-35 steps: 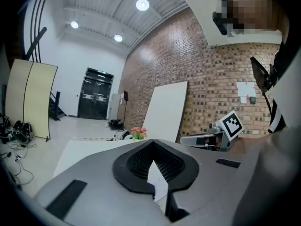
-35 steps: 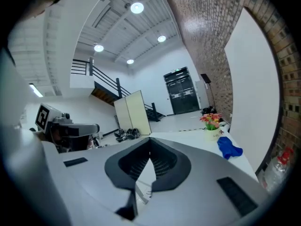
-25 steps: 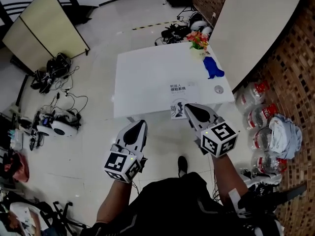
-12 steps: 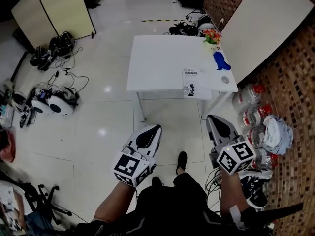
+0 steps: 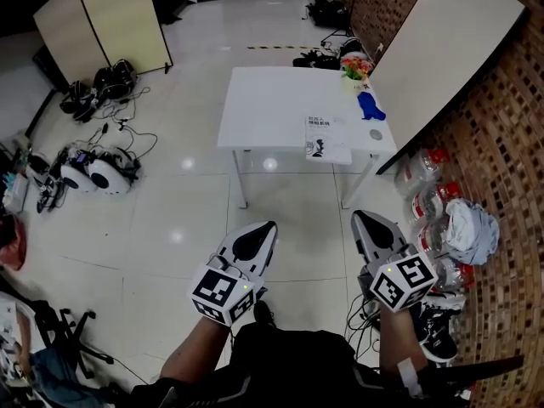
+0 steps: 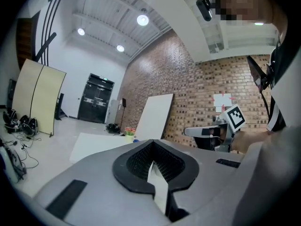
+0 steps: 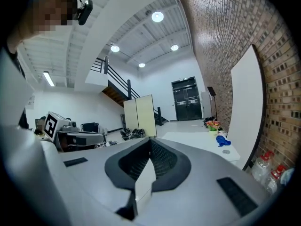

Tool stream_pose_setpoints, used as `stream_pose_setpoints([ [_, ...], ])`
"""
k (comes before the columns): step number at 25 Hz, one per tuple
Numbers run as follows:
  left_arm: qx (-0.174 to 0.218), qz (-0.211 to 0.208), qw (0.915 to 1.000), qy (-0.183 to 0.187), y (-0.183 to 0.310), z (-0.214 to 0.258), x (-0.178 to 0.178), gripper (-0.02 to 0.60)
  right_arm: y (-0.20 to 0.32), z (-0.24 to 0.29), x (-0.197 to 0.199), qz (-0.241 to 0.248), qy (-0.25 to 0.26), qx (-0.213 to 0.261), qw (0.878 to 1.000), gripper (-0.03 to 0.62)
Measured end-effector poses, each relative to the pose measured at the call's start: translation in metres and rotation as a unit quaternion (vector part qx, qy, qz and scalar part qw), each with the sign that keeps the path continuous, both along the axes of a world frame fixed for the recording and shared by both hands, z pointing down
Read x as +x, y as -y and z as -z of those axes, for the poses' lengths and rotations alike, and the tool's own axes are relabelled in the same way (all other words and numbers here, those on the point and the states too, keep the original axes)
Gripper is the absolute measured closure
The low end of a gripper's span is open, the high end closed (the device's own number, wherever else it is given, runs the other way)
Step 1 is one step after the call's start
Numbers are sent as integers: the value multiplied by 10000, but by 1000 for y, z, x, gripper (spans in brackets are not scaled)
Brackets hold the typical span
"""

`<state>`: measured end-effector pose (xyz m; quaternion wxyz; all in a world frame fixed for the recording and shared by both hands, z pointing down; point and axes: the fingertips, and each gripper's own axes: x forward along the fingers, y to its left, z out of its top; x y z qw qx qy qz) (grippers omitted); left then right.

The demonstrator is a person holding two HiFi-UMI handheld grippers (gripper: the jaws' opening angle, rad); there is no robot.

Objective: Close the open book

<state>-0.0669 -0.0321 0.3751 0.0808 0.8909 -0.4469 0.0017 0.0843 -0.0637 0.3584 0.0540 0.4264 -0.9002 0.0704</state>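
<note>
— Where to look for the book (image 5: 328, 139)?

— On the white table (image 5: 268, 100), flat at the near edge, toward the right-hand corner. Shows a pale face with dark print and a small drawing. Too small in the head view to tell open from shut.

— Anything beside it?

— A small round thing (image 5: 375, 134) near its right side, a blue thing (image 5: 367, 106) farther back along that side, and a pot of flowers (image 5: 354, 65) at the far right corner. All apart from the book.

— And the left gripper (image 5: 263, 232)?

— Hangs over the glossy floor (image 5: 170, 219), well short of the table, pointing toward it. Holds its jaws pressed together in its own view, with nothing between them.

— The right gripper (image 5: 364, 221)?

— Much the same. Sits about level with the left one, well apart from the table, with its jaws closed tight on nothing.

— Around the table?

— A brick wall (image 5: 501, 126) on the right with a big white board (image 5: 442, 49) leaning on it and bottles (image 5: 429, 202) at its foot. A folding screen (image 5: 102, 24) at the far left, with tangled cables and gear (image 5: 85, 168) on the floor below it.
</note>
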Motion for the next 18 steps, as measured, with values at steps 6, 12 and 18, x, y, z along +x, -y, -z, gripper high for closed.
stream_pose_setpoints([
  [6,35,278,9995,153,-63,0,76,586,-62,-1,63,311,132,97,9994,594],
  [12,-4,480,9983,323,-126,5,149,586,-124,-10,126,553,230,-22,9982,594],
  [18,81,573,9975,413,-177,19,166,586,-170,1,140,627,333,20,9975,594],
])
